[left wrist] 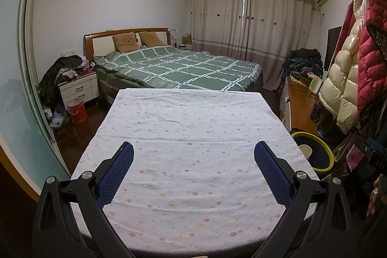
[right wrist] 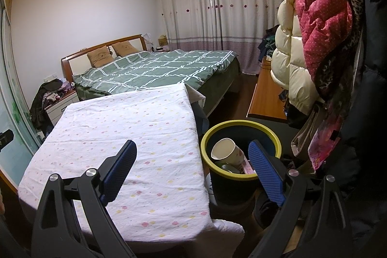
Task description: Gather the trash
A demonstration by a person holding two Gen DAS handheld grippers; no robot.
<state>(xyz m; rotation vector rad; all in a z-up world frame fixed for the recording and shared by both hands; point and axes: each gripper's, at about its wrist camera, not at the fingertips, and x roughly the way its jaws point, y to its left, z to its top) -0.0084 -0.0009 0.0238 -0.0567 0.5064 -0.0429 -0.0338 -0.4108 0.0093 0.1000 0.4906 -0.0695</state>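
Jaws on both the left gripper (left wrist: 193,157) and right gripper (right wrist: 192,156) stood apart, empty. Tabletop (left wrist: 191,127) looked bare; paper cup (right wrist: 226,150) already lay in the bin (right wrist: 241,125) beside its right edge. Risk: right gripper bumping the bin rim, tipping it.

Green-checked bed (left wrist: 183,67) — hanging coats (right wrist: 312,23)

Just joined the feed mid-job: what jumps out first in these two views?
The table under its white flowered cloth fills both views, with both grippers, left and right, open above it. Right of the table stands a dark bin with a yellow rim, holding a paper cup. Behind lies the green checked bed.
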